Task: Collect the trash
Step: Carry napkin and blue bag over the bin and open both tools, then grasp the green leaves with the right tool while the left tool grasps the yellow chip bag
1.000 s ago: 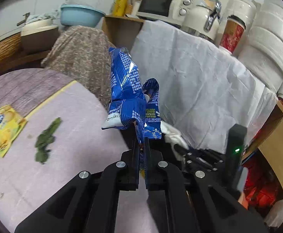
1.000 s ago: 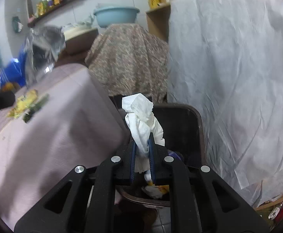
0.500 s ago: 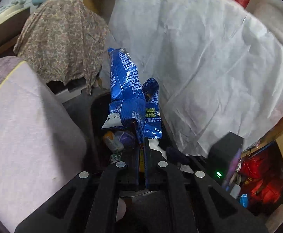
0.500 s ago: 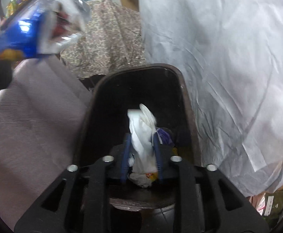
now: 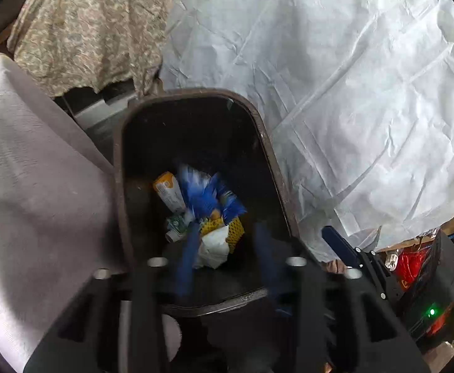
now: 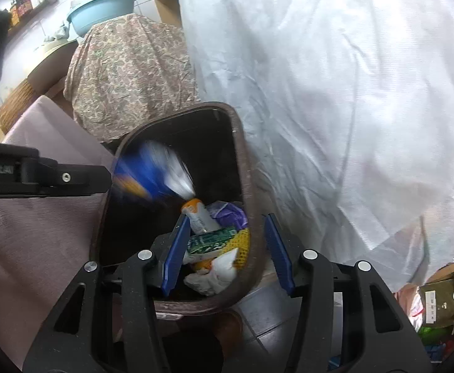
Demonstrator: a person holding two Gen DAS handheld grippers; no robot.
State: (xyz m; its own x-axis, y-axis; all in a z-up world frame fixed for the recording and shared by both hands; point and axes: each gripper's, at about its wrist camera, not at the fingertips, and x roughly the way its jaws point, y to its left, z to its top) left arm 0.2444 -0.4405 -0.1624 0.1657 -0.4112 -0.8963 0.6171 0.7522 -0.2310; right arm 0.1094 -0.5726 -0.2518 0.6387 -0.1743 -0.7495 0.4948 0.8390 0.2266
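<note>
Blue and blurred, the snack wrapper (image 5: 209, 197) drops loose inside the dark brown trash bin (image 5: 270, 161), clear of the left tool (image 5: 227, 248), whose jaws have just been opening and stand apart with nothing between them. Beside it the right tool (image 6: 227, 248) has likewise just been opening, its blue pads (image 6: 174, 258) spread wide over the bin, and the crumpled white tissue (image 6: 217, 275) lies free on the heap of rubbish below. A mauve-covered worktop (image 5: 34, 192) sits just beside the bin.
</note>
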